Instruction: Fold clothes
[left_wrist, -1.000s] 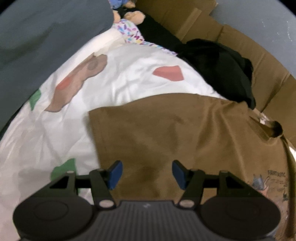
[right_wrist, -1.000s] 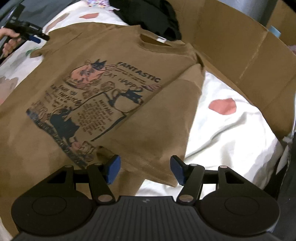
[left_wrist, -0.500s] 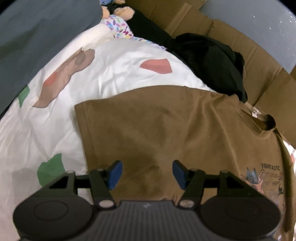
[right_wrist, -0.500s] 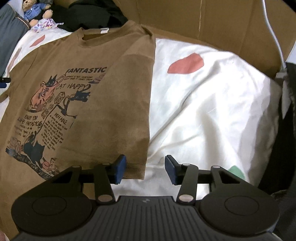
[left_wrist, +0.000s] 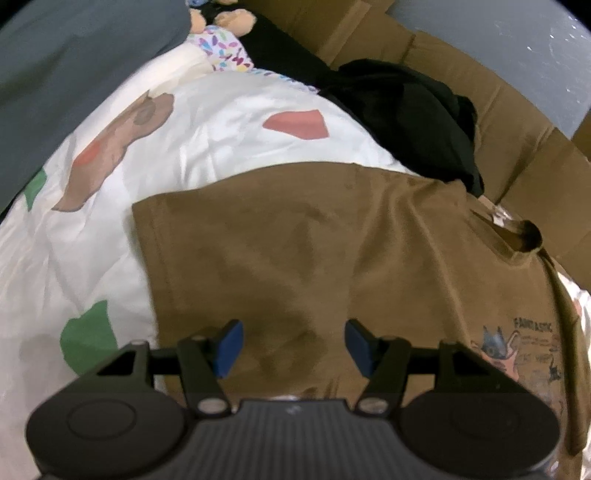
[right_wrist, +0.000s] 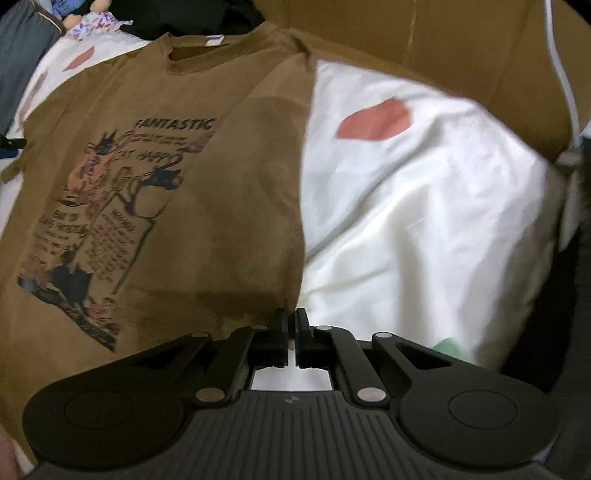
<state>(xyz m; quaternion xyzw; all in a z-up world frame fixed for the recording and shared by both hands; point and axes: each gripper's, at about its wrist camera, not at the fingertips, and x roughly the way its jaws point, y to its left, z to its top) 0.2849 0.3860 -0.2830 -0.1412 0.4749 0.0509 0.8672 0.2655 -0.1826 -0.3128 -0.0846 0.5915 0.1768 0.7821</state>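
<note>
A brown T-shirt with a cat print and the word FANTASTIC lies face up on a white bedsheet. In the right wrist view my right gripper is shut at the shirt's right side edge, low down, with the brown hem pinched between its fingers. The left wrist view shows the same T-shirt from its other side, collar at far right. There my left gripper hangs open just over the sleeve area, its blue pads apart with cloth below them, not gripped.
A cardboard wall runs along the far side of the bed. A heap of black clothes lies by it, with a stuffed doll and a grey cover at the far left. The sheet bears red, green and brown patches.
My right gripper slid over to the shirt's right edge and closed its jaws on the hem. The left gripper stayed open over the sleeve and barely shifted.
</note>
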